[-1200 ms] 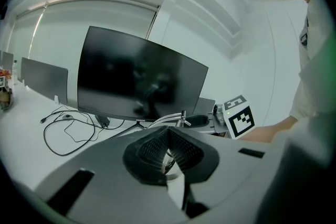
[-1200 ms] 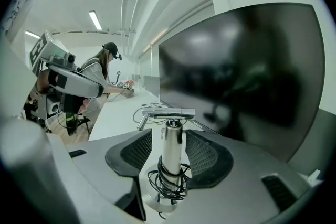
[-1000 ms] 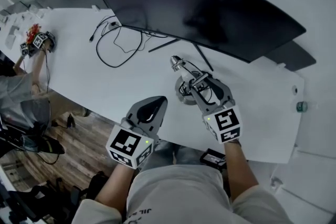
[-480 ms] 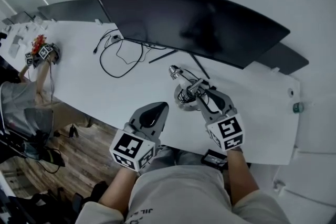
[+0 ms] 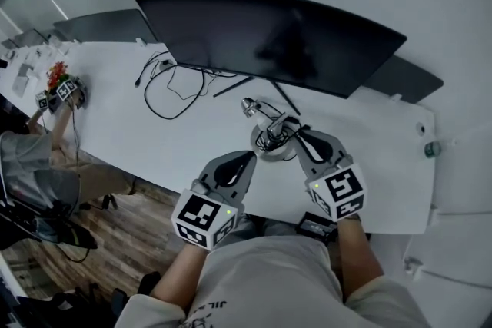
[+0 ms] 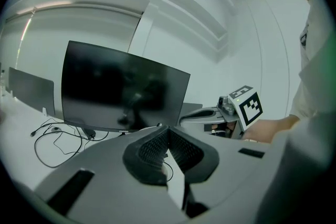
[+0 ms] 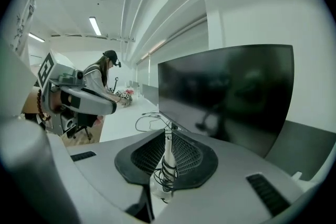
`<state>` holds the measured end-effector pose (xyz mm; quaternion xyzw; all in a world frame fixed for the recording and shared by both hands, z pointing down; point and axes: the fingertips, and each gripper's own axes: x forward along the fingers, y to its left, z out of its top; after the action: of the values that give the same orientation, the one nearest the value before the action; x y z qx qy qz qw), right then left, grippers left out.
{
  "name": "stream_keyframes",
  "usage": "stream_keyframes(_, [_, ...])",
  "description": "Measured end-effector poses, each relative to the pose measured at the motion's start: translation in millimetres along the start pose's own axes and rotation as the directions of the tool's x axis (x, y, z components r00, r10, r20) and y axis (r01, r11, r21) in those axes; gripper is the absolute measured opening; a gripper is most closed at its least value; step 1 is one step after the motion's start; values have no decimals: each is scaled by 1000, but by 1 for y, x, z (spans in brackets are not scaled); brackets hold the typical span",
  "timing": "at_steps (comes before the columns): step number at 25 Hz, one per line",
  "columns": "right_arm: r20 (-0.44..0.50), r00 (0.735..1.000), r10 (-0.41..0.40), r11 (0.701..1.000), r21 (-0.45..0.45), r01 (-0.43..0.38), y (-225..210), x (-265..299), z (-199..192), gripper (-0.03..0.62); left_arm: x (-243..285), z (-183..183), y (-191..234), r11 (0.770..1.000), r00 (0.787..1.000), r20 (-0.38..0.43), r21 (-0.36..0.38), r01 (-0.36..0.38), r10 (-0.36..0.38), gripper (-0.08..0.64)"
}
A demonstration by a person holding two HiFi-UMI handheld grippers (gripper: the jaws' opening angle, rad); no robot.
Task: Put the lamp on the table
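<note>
R claw (image 5: 281, 124): closing on the lamp (image 5: 267, 144); pads pinch its thin stem from both sides.
R claw vs 1 s ago: jaws were spread wide round the lamp then, now narrowed down to the stem.
Lamp (image 7: 168, 162): upright between R claw's (image 7: 169, 135) jaws, base below the pads, head past the tips. Base looks to sit on the surface (image 5: 154, 136), same spot as before.
Cord (image 7: 166, 176): black, wound round the stem's lower part, inside R claw's jaws.
L claw (image 5: 246, 158): pressed together at the tips, nothing in it. Just left of R claw, tips near the lamp base, not touching.
L claw vs 1 s ago: shut then too; now sits nearer the lamp.
L claw (image 6: 168, 131), own view: pads meet at the front, bare surface seen under them.
Monitor (image 5: 269, 33): dark, curved, beyond both claws, behind the lamp.
Cable (image 5: 174, 84): loose loops on the surface, beyond L claw to its left.
Person (image 7: 102, 79): far left of R claw, at the surface's far end.
</note>
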<state>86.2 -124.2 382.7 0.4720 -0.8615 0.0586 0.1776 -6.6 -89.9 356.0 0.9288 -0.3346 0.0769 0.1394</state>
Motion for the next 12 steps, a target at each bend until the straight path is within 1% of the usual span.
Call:
stream_keyframes(4, [-8, 1000, 16, 999, 32, -15, 2, -6, 3, 51, 2, 4, -7, 1000, 1000, 12, 7, 1, -1, 3])
stream_keyframes(7, [3, 1000, 18, 998, 58, -18, 2, -12, 8, 44, 5, 7, -11, 1000, 1000, 14, 14, 9, -9, 3])
stream_keyframes(12, [32, 999, 34, 998, 59, -35, 7, -24, 23, 36, 5, 12, -17, 1000, 1000, 16, 8, 7, -7, 3])
